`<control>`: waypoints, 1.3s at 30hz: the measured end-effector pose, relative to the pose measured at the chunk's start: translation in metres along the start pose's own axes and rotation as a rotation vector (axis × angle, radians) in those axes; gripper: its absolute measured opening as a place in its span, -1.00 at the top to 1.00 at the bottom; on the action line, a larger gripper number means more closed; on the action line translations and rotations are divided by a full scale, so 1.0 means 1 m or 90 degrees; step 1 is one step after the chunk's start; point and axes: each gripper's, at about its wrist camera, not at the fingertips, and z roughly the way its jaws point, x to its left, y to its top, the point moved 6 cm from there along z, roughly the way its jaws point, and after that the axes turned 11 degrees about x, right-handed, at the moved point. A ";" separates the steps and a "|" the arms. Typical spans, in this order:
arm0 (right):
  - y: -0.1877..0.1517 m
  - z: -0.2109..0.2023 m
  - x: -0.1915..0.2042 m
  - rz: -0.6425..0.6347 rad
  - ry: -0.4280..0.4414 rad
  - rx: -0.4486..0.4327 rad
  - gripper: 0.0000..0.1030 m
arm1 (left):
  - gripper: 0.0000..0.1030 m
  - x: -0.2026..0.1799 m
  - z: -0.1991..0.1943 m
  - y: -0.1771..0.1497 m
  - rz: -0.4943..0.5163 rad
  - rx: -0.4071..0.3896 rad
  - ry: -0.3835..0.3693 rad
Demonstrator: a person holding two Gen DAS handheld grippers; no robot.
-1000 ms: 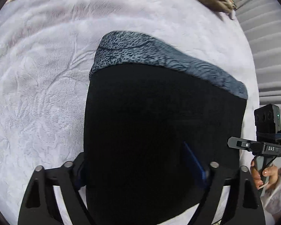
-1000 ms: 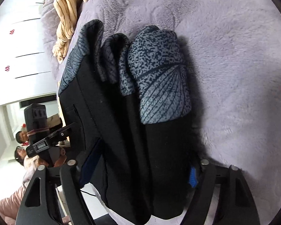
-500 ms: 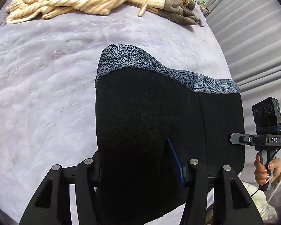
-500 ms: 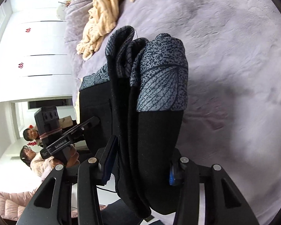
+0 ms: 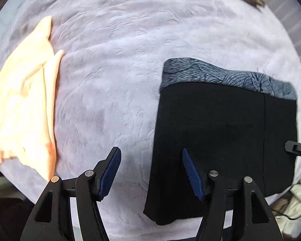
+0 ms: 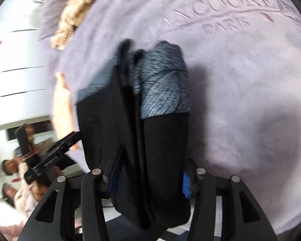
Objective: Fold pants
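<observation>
I am in a home bedroom: a bed under a plush lilac blanket, loose clothes lying near, white wardrobe doors far left.

The pants are black with a blue-grey leaf-patterned band along the far edge, folded into a compact, thick rectangle. In the right wrist view the bundle shows several stacked layers seen edge-on. It sits over the lilac blanket, to the right of a peach garment lying there.
</observation>
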 end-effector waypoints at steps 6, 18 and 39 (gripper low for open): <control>-0.010 -0.045 0.019 -0.056 -0.203 -0.087 0.06 | -0.26 0.000 -0.019 0.018 0.002 -0.056 0.021; -0.008 0.007 0.029 -0.148 -0.409 -0.048 0.33 | -0.68 -0.054 0.035 -0.026 0.016 -0.014 -0.030; -0.031 -0.017 0.015 -0.096 -0.352 -0.050 -0.02 | -1.00 -0.055 0.047 -0.031 0.019 -0.007 0.007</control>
